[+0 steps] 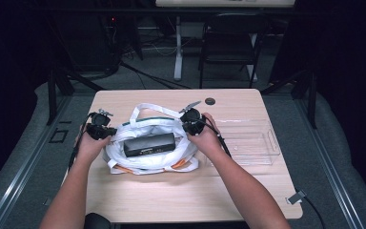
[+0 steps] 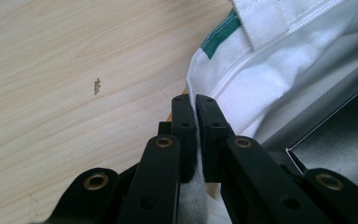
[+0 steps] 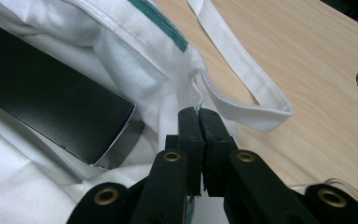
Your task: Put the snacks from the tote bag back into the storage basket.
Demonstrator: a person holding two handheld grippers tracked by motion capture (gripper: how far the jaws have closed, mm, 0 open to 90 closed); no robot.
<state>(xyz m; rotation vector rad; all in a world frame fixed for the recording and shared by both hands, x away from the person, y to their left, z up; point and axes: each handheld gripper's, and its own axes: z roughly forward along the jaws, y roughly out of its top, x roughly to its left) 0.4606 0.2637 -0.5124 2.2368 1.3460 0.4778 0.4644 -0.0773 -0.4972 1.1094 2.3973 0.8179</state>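
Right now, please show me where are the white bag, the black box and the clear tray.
white bag (image 1: 124, 164): high view, near-left cloth corner.
black box (image 1: 149, 144): high view, middle of its top face, inside the bag.
clear tray (image 1: 272, 140): high view, right rim.

Box (image 1: 149, 144) in bag (image 1: 124, 162); tray (image 1: 262, 157) rightward

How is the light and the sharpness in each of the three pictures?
High view: table brightly lit, room behind dark, slightly soft. Left gripper view: cloth of the white bag sharp, jaws near the lens blurred. Right gripper view: black box evenly lit, no glare.
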